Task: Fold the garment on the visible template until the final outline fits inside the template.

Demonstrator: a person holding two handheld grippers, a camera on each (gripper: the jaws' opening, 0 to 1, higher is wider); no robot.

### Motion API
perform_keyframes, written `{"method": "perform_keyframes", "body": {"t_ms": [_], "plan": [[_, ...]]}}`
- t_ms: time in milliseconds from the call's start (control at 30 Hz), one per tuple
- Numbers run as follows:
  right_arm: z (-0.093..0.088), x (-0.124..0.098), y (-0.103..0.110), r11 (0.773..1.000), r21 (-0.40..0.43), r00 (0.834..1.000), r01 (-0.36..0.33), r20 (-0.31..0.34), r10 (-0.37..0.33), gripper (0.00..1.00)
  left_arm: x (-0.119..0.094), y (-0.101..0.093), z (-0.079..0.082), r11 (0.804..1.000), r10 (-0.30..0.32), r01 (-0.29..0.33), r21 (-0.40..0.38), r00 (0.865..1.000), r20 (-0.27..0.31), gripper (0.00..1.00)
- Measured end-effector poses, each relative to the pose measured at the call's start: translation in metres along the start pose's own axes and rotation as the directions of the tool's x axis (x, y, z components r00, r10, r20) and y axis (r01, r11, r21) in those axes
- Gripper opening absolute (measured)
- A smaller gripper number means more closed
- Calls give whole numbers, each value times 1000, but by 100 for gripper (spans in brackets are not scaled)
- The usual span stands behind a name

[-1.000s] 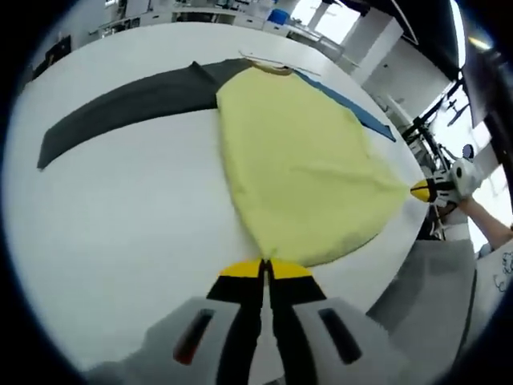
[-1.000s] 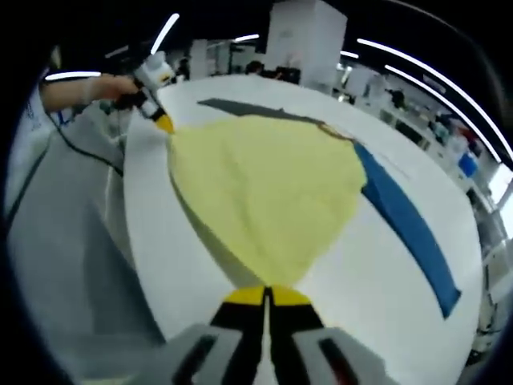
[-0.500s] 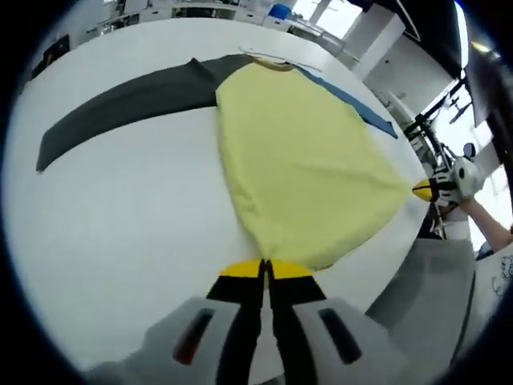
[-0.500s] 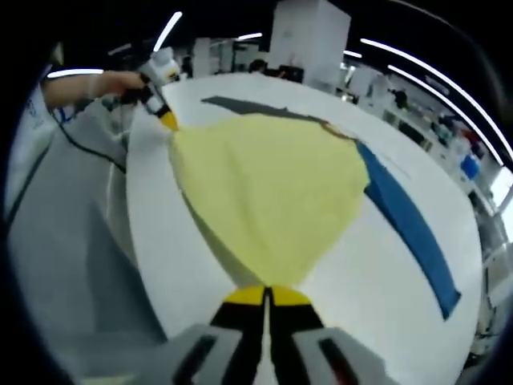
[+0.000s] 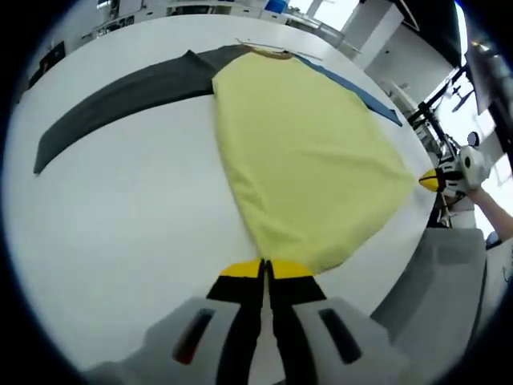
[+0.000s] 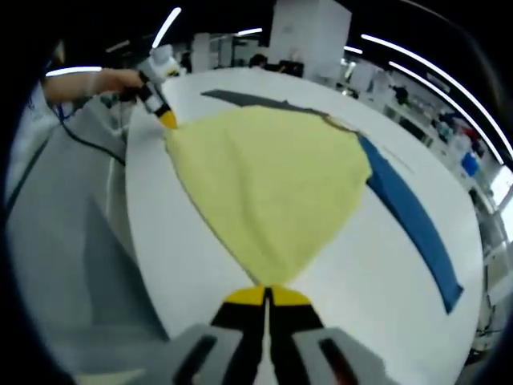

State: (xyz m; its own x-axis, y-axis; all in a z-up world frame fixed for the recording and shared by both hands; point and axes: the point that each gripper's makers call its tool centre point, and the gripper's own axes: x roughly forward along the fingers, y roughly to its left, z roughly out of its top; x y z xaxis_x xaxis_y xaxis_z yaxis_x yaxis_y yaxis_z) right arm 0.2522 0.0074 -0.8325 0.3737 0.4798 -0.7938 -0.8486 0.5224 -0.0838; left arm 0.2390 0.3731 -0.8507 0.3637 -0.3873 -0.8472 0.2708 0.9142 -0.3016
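Both grippers pinch the hem corners of the yellow garment (image 5: 309, 160): the left gripper (image 5: 264, 269) clamps one corner, the right gripper (image 6: 267, 295) the other, jaws closed on cloth. Its body is stretched over the white table (image 5: 120, 216), grey sleeve (image 5: 120, 100) left, blue sleeve (image 6: 409, 220) right.

A broad white desk (image 5: 120, 216) with a curved edge carries the work, and grey floor (image 6: 56, 257) shows beyond that edge. Long bright strip lights (image 6: 417, 60) run across a dark ceiling. A white pillar (image 6: 309, 36) rises behind the desk, with cluttered workbenches (image 6: 417, 112) farther back. Daylight comes through windows (image 5: 337, 10) at the far side.
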Motion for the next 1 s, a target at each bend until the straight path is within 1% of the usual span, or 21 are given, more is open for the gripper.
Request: {"method": "perform_keyframes", "body": {"t_ms": [167, 267, 300, 333, 367, 400, 433, 467, 500, 533, 567, 667, 767, 800, 833, 900, 933, 967, 1000], "plan": [[1, 0, 0, 1000, 15, 1000, 0, 5, 0, 0, -2, -1, -1, 1000, -8, 7, 20, 1000, 23, 0], [4, -3, -2, 999, 38, 1000, -1, 27, 0, 0, -6, -1, -1, 1000, -14, 13, 24, 999, 42, 10], [6, -4, -3, 998, 69, 999, -7, 47, 4, 3, -8, -1, -1, 1000, -14, 13, 27, 999, 52, 15], [6, -5, -6, 996, 92, 999, -2, 55, -3, 9, -10, -2, 0, 1000, -14, 12, 29, 998, 59, 18], [7, -6, -7, 995, 96, 998, 1, 57, -7, 16, -12, -2, 0, 999, -15, 13, 32, 998, 66, 22], [8, -8, -10, 994, 104, 997, 17, 69, -24, 22, -14, -4, 3, 999, -21, 17, 49, 996, 91, 25], [8, -7, -12, 994, 105, 997, 20, 71, -27, 28, -15, -7, 8, 997, -39, 29, 76, 991, 126, 29], [7, -7, -16, 993, 118, 996, 28, 75, -37, 36, -18, -11, 14, 993, -60, 42, 107, 984, 169, 35], [7, -8, -17, 991, 129, 996, 33, 75, -43, 41, -20, -15, 18, 991, -75, 50, 127, 977, 201, 40], [8, -9, -18, 990, 133, 995, 42, 79, -53, 45, -23, -18, 22, 990, -81, 52, 128, 970, 231, 44], [6, -9, -21, 989, 136, 995, 50, 76, -61, 51, -24, -19, 25, 989, -84, 50, 137, 965, 248, 51], [5, -10, -25, 987, 147, 994, 70, 78, -82, 64, -27, -21, 29, 984, -82, 32, 178, 958, 277, 70], [7, -10, -28, 981, 179, 992, 76, 89, -93, 79, -29, -25, 28, 980, -90, 37, 194, 958, 272, 81], [7, -11, -29, 979, 184, 991, 82, 93, -100, 83, -28, -25, 28, 979, -92, 37, 198, 956, 277, 85], [5, -9, -33, 978, 192, 990, 86, 96, -106, 88, -29, -26, 30, 979, -96, 38, 199, 952, 292, 88], [4, -9, -36, 973, 213, 989, 91, 94, -113, 94, -31, -27, 33, 982, -98, 42, 185, 947, 306, 98], [4, -9, -38, 968, 235, 988, 93, 96, -118, 97, -32, -28, 35, 982, -97, 39, 183, 942, 320, 99], [4, -9, -40, 964, 249, 987, 95, 101, -123, 99, -34, -28, 36, 981, -103, 43, 188, 942, 320, 99], [5, -10, -42, 955, 285, 985, 84, 122, -123, 99, -34, -27, 36, 982, -101, 42, 185, 941, 322, 100]]}}
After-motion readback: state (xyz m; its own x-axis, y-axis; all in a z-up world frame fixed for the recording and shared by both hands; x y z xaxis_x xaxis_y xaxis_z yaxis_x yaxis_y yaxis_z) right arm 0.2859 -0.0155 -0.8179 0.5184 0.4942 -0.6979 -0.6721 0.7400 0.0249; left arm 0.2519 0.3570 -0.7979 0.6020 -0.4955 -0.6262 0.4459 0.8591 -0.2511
